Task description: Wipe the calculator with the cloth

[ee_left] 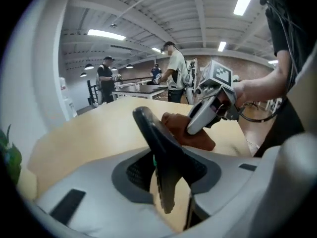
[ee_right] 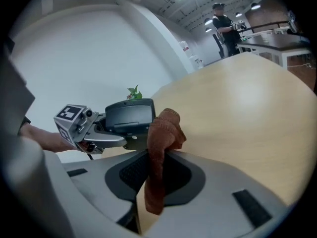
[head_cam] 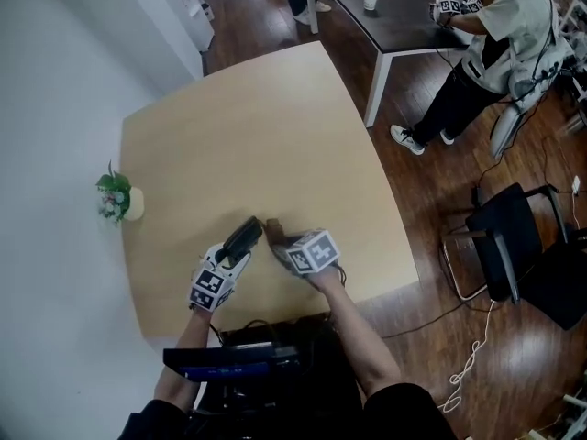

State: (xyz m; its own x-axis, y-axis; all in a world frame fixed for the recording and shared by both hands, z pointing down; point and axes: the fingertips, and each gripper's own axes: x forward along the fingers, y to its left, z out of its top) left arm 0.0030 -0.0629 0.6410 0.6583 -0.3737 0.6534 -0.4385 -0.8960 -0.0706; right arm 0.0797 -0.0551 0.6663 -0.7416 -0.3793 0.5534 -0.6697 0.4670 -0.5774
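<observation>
My left gripper (ee_left: 166, 182) is shut on the dark calculator (ee_left: 156, 143), which stands up edge-on from its jaws. In the head view the calculator (head_cam: 243, 238) is held tilted just above the tan table (head_cam: 275, 126), near its front edge. My right gripper (ee_right: 156, 182) is shut on a brown cloth (ee_right: 159, 143), whose bunched top hangs over the jaws. The cloth (head_cam: 272, 225) sits right beside the calculator's top right edge, touching or nearly so. In the right gripper view the calculator's screen (ee_right: 129, 115) faces the cloth.
A small potted plant (head_cam: 117, 197) stands at the table's left edge. Behind the table are a dark table (head_cam: 394, 21) with a cup (head_cam: 370, 1) and a standing person (head_cam: 500, 44). A black chair (head_cam: 514, 246) and floor cables (head_cam: 468, 356) lie to the right.
</observation>
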